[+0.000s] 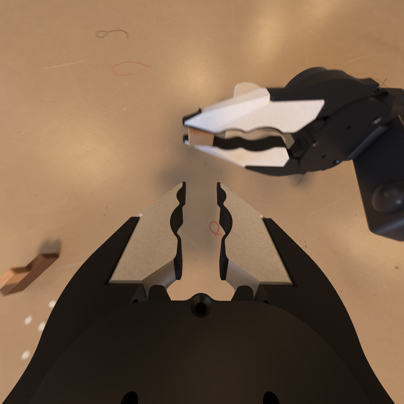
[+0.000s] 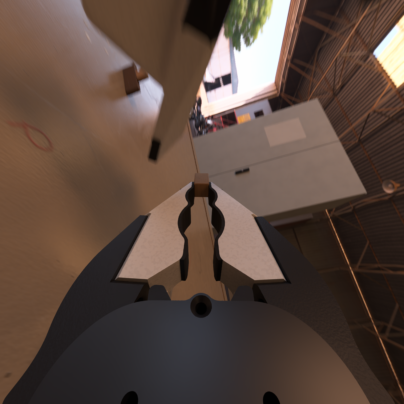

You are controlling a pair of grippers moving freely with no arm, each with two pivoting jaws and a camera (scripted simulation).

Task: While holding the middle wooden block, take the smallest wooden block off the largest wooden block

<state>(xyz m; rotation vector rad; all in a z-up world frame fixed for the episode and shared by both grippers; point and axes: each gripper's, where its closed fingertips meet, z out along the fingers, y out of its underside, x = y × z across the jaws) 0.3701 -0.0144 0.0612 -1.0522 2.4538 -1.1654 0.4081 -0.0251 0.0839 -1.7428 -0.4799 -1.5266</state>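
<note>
Between our right gripper's fingertips sits a small wooden block, pinched at its sides, squared and pale on its end grain; we cannot tell for certain whether it is the middle or the smallest one. Our left gripper hangs parted with nothing between its wavy black pads. Well out to the left of those fingers a long dark block lies flat on the scuffed tan table, a lighter block at its end. To do this well we judge the right should grip firmly and level while the left approaches low and square.
</note>
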